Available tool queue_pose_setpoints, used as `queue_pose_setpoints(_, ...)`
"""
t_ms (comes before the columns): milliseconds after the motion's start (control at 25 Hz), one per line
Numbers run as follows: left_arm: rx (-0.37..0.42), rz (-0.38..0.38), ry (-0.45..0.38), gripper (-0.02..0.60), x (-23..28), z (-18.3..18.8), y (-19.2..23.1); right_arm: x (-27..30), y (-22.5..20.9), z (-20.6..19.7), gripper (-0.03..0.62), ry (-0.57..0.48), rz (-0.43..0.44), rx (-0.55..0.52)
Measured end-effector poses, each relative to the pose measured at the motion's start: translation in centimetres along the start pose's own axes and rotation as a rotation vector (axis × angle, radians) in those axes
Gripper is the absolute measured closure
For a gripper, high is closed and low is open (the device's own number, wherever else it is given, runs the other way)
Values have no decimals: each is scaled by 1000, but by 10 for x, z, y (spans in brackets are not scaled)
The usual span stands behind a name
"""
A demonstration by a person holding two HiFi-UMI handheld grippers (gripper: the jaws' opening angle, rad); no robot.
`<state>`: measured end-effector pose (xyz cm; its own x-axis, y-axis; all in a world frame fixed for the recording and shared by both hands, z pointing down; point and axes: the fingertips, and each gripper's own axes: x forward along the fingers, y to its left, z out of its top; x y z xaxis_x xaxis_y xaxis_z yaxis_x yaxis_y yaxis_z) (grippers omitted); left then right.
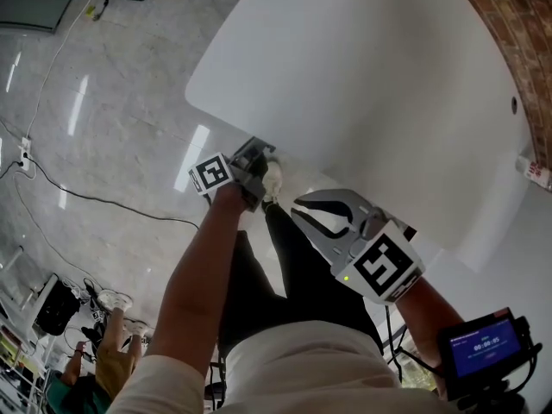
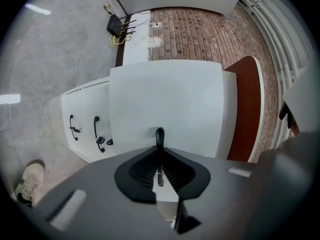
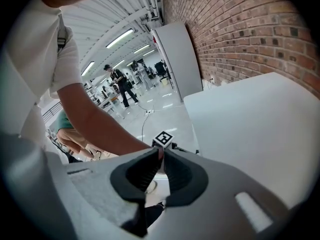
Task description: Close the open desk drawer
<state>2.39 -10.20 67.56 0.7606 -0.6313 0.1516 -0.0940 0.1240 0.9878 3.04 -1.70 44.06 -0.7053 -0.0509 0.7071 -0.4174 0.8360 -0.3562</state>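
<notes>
- Two claws, both with jaws together and nothing between them; the left claw [image 2: 159, 151] points its tips at the black handle [image 2: 159, 135] on the white drawer front [image 2: 165, 99]; tips and handle look all but touching, though we cannot tell whether they meet.
- The drawer sits under the near edge of the desk [image 1: 362, 76], beside a cabinet [image 2: 86, 109] with two more handles; how far out it stands we cannot read from these views.
- We would hold the left jaws shut and use them as a blunt pusher; closing needs no grasp on the handle.
- We would press square on the handle's middle, or on the flat front just beside it, so the tips do not slide off the rounded bar.
- We would push straight along the drawer's run; a slanted push may bind the slides.
- We would slow near the end; a slam could bounce it back out.
- The right claw [image 3: 161, 154] hangs over the lap, near the desk edge; we would leave it there, clear of the push.
</notes>
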Motion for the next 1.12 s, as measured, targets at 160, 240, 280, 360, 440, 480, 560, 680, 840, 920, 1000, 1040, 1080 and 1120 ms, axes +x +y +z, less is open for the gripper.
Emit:
queue_pose_setpoints(160,-2,-14,-3,554,10,9,-3,0,0,-1,569,-3,-1,26)
queue_pose_setpoints(240,0,-31,3,554,16,14,-7,1,0,1,569,4,-3,23)
queue_pose_setpoints(280,-3,-45,9,552,20,16,-12,1,0,0,569,1,-5,29)
queue_pose_setpoints(360,-13,-62,21,552,28,17,-19,3,1,0,569,-7,-4,42)
queue_pose_setpoints(440,-32,-67,13,552,32,19,-22,3,2,1,569,6,1,34)
queue_pose_setpoints(480,-40,-69,3,552,32,21,-22,3,2,2,569,11,2,32)
queue_pose_setpoints(560,-34,-65,-5,552,29,25,-19,3,4,3,569,13,5,34)
queue_pose_setpoints(680,-21,-62,-4,552,27,26,-19,4,6,2,569,12,6,48)
queue_pose_setpoints(840,25,-41,5,551,25,26,-16,4,9,-1,569,-1,12,44)
queue_pose_setpoints(920,45,-35,11,549,27,25,-15,3,8,1,569,-6,10,41)
queue_pose_setpoints(1000,54,-27,5,549,29,26,-14,2,5,0,569,-5,6,36)
queue_pose_setpoints(1040,55,-18,1,548,31,25,-13,2,5,0,569,-4,4,36)
queue_pose_setpoints(1080,57,-5,-1,546,32,25,-12,2,4,-1,569,-1,3,37)
queue_pose_setpoints(1120,59,10,-3,546,33,25,-9,2,4,-1,569,1,3,37)
